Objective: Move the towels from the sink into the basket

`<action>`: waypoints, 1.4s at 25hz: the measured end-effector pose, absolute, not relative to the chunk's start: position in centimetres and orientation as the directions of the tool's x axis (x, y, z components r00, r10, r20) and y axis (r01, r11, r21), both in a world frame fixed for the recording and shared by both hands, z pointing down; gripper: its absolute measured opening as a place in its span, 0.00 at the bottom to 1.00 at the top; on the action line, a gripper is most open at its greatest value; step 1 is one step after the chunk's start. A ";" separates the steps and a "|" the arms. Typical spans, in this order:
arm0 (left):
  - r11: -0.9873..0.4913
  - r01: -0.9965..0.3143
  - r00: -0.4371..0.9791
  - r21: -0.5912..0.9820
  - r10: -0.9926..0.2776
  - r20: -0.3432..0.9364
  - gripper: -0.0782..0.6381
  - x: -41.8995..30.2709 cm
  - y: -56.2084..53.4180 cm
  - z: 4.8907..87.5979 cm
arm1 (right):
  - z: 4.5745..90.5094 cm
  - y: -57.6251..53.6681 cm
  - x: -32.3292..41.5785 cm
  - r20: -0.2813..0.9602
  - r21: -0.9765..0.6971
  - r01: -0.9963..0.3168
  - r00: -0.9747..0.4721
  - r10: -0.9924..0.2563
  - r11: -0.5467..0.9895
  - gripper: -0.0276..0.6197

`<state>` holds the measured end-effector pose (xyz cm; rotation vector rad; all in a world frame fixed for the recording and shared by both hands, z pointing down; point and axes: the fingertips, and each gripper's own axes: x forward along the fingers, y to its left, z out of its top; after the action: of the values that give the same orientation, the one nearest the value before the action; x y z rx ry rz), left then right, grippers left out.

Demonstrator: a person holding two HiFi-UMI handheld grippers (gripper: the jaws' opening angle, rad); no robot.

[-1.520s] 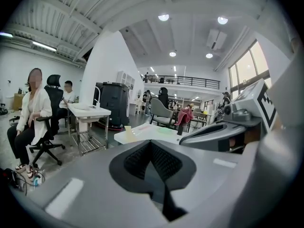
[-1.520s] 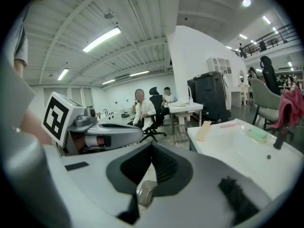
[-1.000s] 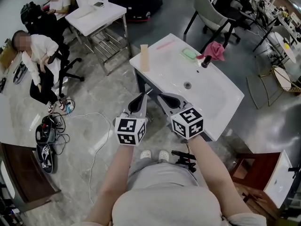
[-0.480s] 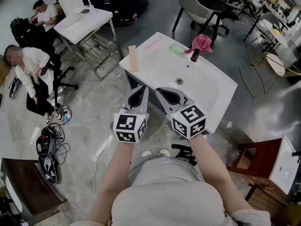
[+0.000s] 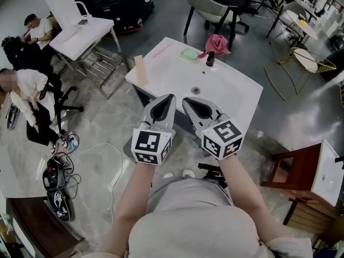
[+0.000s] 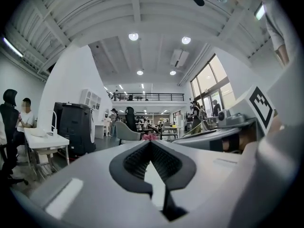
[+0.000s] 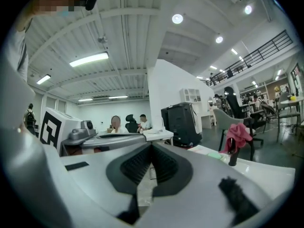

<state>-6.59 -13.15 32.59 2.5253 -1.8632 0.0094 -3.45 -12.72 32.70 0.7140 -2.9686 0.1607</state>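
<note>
Both forearms reach forward side by side; left tool (image 5: 168, 97) and right tool (image 5: 187, 100) point level over the sink's (image 5: 236, 98) near edge, each pressed together, empty; pink towel (image 5: 216, 43) hangs by the faucet (image 5: 210, 59) at 1 o'clock

A towel (image 5: 216, 42) seemingly hangs on the faucet (image 5: 210, 59) at the sink's (image 5: 236, 98) far edge.

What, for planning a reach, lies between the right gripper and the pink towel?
Head view: bare sink basin, its drain, then the black faucet beside the towel.
</note>
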 end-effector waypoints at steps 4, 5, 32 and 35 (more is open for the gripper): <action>-0.340 -0.940 0.340 0.010 -0.940 0.010 0.11 -5.3 -13.4 32.7 | 32.7 -13.1 -2.2 0.102 -0.091 -0.496 -0.867 -0.487 0.864 0.07; -0.352 -0.936 0.352 0.009 -0.936 0.005 0.11 -5.0 -13.4 32.6 | 32.7 -13.1 -1.9 0.101 -0.093 -0.504 -0.863 -0.496 0.858 0.07; -0.476 -0.879 0.476 0.015 -0.879 -0.024 0.12 -6.2 -12.7 31.9 | 32.2 -12.3 -1.5 0.071 -0.095 -0.678 -0.735 -0.674 0.729 0.07; -0.480 -0.877 0.480 0.014 -0.877 -0.026 0.11 -6.2 -12.7 31.9 | 32.1 -12.3 -1.4 0.063 -0.089 -0.683 -0.730 -0.680 0.725 0.07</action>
<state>-6.23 -12.67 31.88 2.7037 -1.6024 -0.0464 -1.44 -12.32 32.14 1.1440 -2.8934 0.1657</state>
